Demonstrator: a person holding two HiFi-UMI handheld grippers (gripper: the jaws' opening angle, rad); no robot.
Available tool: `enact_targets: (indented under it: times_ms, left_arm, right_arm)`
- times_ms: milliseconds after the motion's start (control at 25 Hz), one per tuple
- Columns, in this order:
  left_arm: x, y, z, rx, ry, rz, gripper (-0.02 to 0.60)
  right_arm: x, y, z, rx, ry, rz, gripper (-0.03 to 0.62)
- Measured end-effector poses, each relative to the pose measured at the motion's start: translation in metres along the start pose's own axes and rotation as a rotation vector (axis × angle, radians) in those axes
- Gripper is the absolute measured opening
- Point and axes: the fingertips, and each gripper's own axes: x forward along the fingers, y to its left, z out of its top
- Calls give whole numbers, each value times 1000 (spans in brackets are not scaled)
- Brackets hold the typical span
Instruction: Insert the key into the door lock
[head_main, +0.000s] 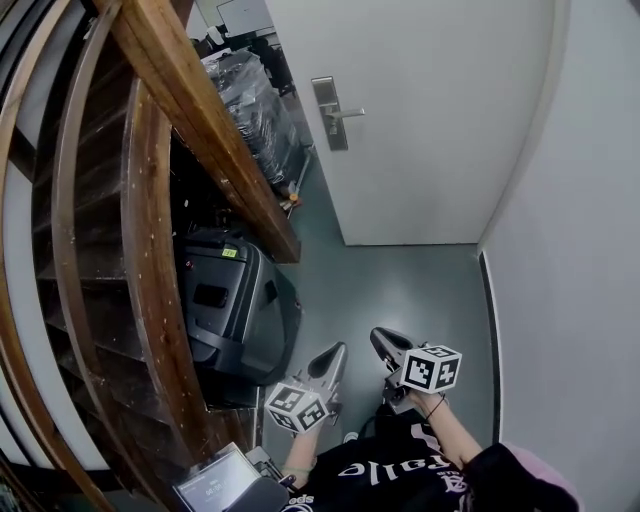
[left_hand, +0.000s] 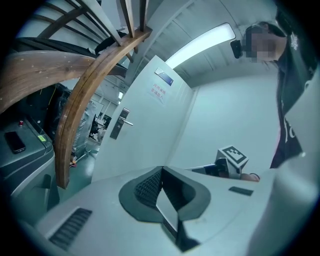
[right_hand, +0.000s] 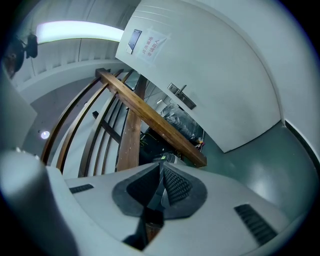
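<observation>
Right gripper's (right_hand: 161, 166) ribbed pads (right_hand: 176, 186) meet (door (right_hand: 215, 75) smooth, white).

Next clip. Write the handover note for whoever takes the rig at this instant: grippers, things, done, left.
Left gripper: shut, nothing in it, held low by the body.
Right gripper: shut on a thin sliver, apparently the key, beside the left one.
Door: ahead across the floor; neither gripper is near its lock plate.
Done: key gripped, at most.
Left: walk up, line the key up with the lock, insert it.
</observation>
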Motion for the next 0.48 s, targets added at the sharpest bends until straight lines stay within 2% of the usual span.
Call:
enact_targets:
  times_ms: [480]
  left_arm:
    - [-120, -12, -26, 10, 34, -75, 5]
  right_arm:
    - [-26, 81, -99, -10, -45, -50, 35]
